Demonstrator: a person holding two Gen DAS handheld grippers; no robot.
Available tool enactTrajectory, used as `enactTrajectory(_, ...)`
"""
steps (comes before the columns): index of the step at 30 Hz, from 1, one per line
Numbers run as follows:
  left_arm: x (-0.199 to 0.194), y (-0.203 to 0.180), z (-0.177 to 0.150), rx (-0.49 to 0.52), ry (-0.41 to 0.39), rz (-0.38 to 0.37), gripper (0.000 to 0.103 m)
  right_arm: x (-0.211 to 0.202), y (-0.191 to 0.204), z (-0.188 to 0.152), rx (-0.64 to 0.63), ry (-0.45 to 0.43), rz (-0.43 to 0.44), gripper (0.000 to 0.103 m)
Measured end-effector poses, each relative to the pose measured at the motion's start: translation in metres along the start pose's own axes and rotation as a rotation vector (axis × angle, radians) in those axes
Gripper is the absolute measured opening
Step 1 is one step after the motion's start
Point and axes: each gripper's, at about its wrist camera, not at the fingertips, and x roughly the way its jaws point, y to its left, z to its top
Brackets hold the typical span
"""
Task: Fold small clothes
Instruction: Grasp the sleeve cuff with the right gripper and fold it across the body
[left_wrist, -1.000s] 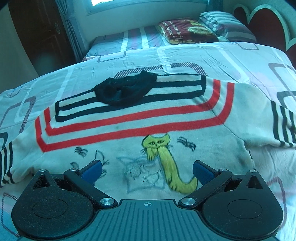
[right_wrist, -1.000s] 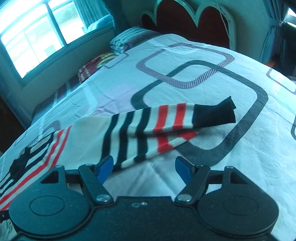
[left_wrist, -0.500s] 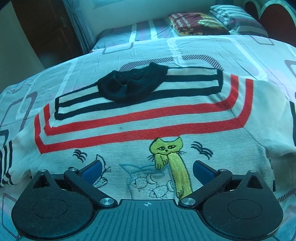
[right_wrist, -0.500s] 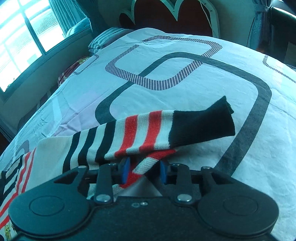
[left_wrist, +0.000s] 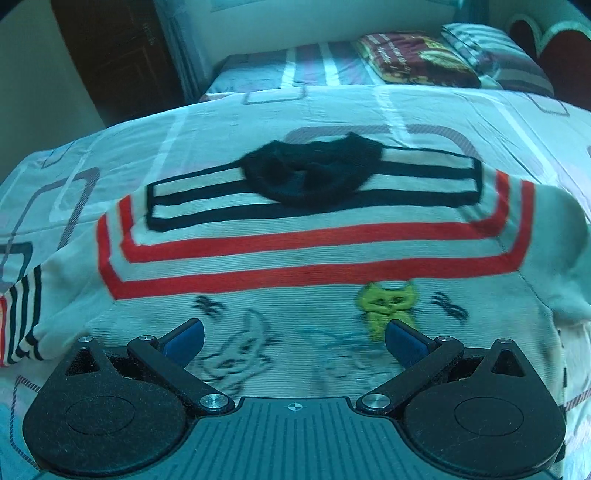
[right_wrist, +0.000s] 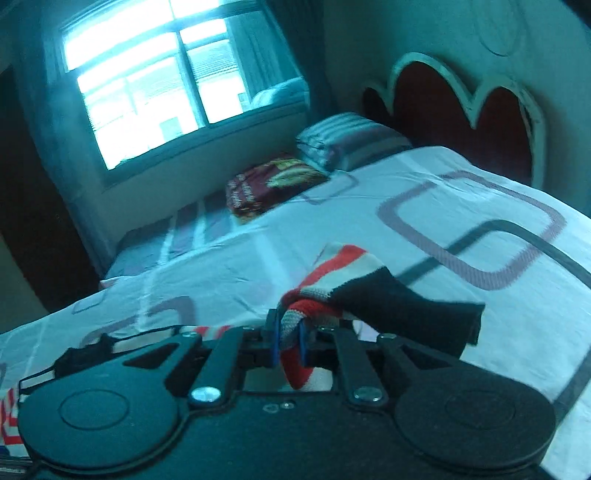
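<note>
A small white sweater (left_wrist: 295, 251) with red and black stripes, a black collar (left_wrist: 310, 173) and a yellow cat print lies flat on the bed. My left gripper (left_wrist: 293, 338) is open just above its lower front, touching nothing. My right gripper (right_wrist: 287, 341) is shut on the sweater's striped right sleeve (right_wrist: 332, 273) and holds it lifted off the bed; the black cuff (right_wrist: 417, 310) hangs over to the right. The sweater's body shows at the left edge of the right wrist view (right_wrist: 110, 341).
The bed sheet (left_wrist: 258, 122) with rounded square patterns covers the bed. A dark red pillow (left_wrist: 413, 55) and a striped pillow (right_wrist: 343, 140) lie at the head, by the red headboard (right_wrist: 454, 107). A window (right_wrist: 166, 77) is behind.
My right gripper closed on the sleeve, then lifted it off the bed and swung it toward the sweater's body. My left gripper moved closer over the sweater's front, still open.
</note>
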Motion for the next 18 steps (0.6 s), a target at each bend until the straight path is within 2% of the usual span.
enactTrajectory(3, 0.002, 0.027, -0.001, -0.026, -0.004, 0.009, 0.103, 0.009, 0.063, -0.009, -0.08, 0.035, 0.134, 0.011)
enactTrajectory(5, 0.006, 0.047, -0.002, -0.046, -0.001, 0.014, 0.103, 0.021, 0.102, -0.023, -0.116, 0.114, 0.226, 0.011)
enactTrajectory(6, 0.009, 0.057, -0.003, -0.053, 0.003, 0.014, 0.103, 0.028, 0.116, -0.032, -0.119, 0.158, 0.276, 0.012)
enactTrajectory(8, 0.016, 0.074, -0.004, -0.065, 0.011, 0.013, 0.103, 0.041, 0.142, -0.053, -0.131, 0.245, 0.33, 0.022)
enactTrajectory(10, 0.022, 0.087, -0.005, -0.068, 0.017, 0.007, 0.103, 0.05, 0.16, -0.07, -0.155, 0.312, 0.334, 0.034)
enactTrajectory(12, 0.027, 0.096, -0.006, -0.069, 0.017, -0.008, 0.103, 0.048, 0.166, -0.078, -0.148, 0.326, 0.319, 0.039)
enactTrajectory(14, 0.031, 0.101, -0.006, -0.073, 0.011, -0.054, 0.103, 0.039, 0.164, -0.078, -0.14, 0.305, 0.291, 0.046)
enactTrajectory(16, 0.034, 0.103, -0.007, -0.079, 0.014, -0.132, 0.103, 0.026, 0.156, -0.076, -0.142, 0.262, 0.251, 0.058)
enactTrajectory(18, 0.038, 0.102, -0.006, -0.078, 0.023, -0.175, 0.103, 0.013, 0.147, -0.075, -0.157, 0.22, 0.199, 0.06)
